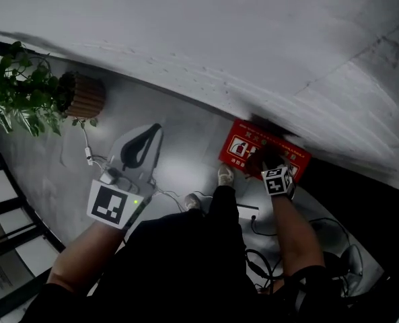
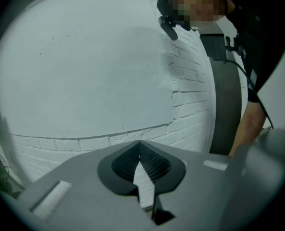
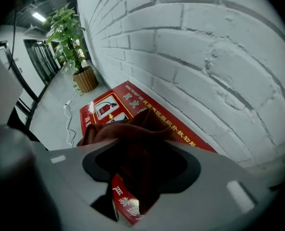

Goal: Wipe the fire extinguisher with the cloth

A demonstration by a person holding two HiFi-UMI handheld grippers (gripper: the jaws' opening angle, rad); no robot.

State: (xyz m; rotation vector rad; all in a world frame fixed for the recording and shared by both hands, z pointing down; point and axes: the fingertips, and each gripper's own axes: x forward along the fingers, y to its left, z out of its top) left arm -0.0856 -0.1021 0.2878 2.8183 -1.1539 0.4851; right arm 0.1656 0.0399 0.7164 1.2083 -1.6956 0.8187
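Nearest the head camera, dark clothing [image 1: 179, 261] and two forearms [image 1: 297, 237] are seen, each forearm ending in a gripper. Nothing is gripped by the right gripper [image 3: 141, 172]: its fingers are spread as wide as they go, and the cloth [image 3: 132, 131], one bunched dark-red heap, is framed between them without being pinched. The cloth is laid on the single red sign [image 3: 106, 105] on the floor [image 1: 179, 153], at the foot of the white brick wall [image 1: 253, 39], directly ahead of and below the right fingers. No long axis can be read from the heap; the sign's long edge is run along the wall. The left gripper [image 2: 140, 150] is held well apart to the left, its fingers closed tip to tip on nothing and aimed at bare wall, so the right hand is judged much the nearer to the cloth. No extinguisher itself is found in any view; one is only pictured on the sign, so its direction from the fingers cannot be told, and it would have to be located before wiping is begun. Also counted are one potted plant [image 1: 24, 89], one white cable [image 1: 88, 155], two shoes [image 1: 225, 175] and a tangle of black leads [image 1: 260, 264].
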